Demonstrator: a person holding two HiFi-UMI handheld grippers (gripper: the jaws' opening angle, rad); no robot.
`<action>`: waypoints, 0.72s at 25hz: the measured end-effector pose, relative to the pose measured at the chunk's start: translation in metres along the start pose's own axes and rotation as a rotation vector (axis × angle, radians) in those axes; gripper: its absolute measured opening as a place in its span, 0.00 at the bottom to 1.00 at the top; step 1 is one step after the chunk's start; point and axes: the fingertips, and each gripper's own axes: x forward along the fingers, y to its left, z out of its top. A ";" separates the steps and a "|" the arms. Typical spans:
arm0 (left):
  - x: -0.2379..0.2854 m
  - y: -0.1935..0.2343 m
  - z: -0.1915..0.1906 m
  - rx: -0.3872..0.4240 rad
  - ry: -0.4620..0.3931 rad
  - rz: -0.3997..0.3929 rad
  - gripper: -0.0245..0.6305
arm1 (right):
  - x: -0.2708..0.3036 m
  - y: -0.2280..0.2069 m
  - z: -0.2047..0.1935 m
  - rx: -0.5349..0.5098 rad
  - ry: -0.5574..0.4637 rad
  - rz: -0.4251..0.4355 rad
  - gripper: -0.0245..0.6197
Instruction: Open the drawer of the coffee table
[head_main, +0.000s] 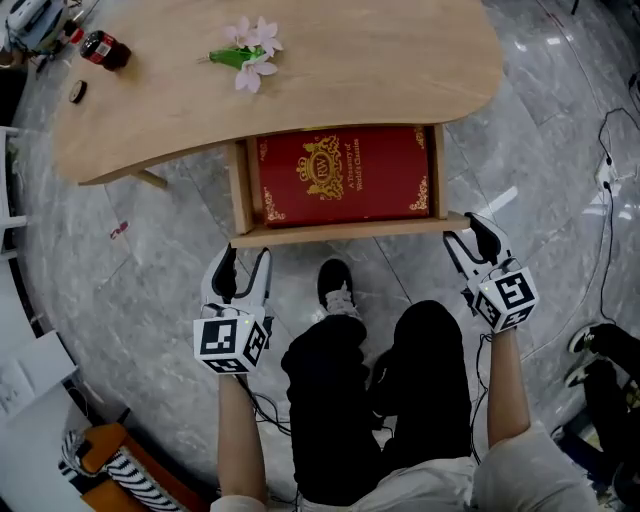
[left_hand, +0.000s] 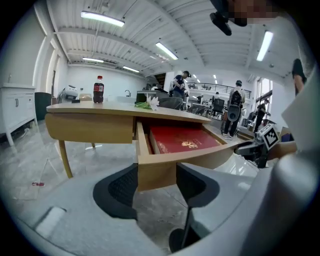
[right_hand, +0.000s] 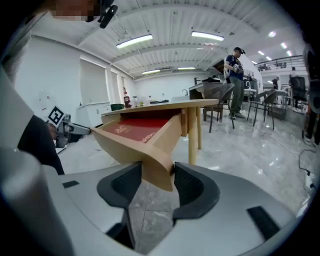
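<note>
The only lettering stands on the red book (head_main: 343, 177) lying in the open drawer (head_main: 350, 231): under a gold crest with intertwined initials runs one line of small gold print, which may read "World's Classics", though it is too fine in the head view to be sure. In both gripper views the same gold print shows only as a smear. The bottle (head_main: 104, 49) on the worktop (head_main: 400, 70) wears a red label whose wording cannot be made out. The cubes on the left gripper (head_main: 245, 265) and right gripper (head_main: 468, 232) bear black-and-white square code patterns, not letters or numbers.
</note>
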 end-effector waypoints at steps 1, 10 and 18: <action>-0.007 -0.002 0.004 -0.008 0.027 0.011 0.41 | -0.007 0.003 0.006 0.028 0.018 -0.006 0.37; -0.089 -0.065 0.103 -0.018 0.135 -0.027 0.40 | -0.093 0.062 0.113 0.083 0.080 0.005 0.34; -0.165 -0.156 0.187 0.003 0.189 -0.105 0.38 | -0.171 0.122 0.188 0.179 0.141 -0.012 0.30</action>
